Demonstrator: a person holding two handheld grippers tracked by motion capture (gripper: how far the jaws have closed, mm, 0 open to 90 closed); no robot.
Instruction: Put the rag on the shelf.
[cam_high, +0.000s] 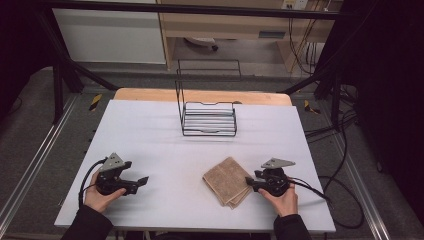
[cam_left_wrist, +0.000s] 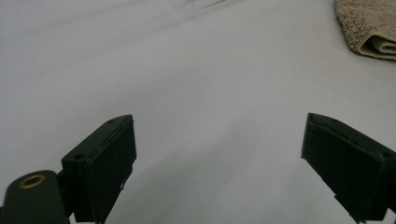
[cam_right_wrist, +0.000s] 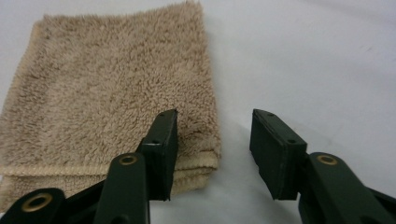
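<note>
A white table (cam_high: 165, 150) seen from above, with a person's hands coming in from the near edge, each holding a black gripper. The left gripper (cam_high: 142, 180) sits near the front left of the table, well apart from everything else. The right gripper (cam_high: 248, 181) is at the front right, its tips at the right edge of a folded tan towel (cam_high: 226, 181) that lies flat on the table.

The high view alone shows a black wire rack (cam_high: 208, 119) standing at the far middle of the table; nothing is in it.

The left gripper view looks along its wide-open jaws at bare tabletop, nothing between them, with a corner of the towel (cam_left_wrist: 366, 25) at the upper right.

The right gripper view shows the towel (cam_right_wrist: 107, 93) up close: fluffy pile, stacked folded layers at its near edge. The right gripper (cam_right_wrist: 214, 140) is partly open. One jaw is over the towel's near right corner, the other over bare table beside it. The jaws are not pressing on the towel.
</note>
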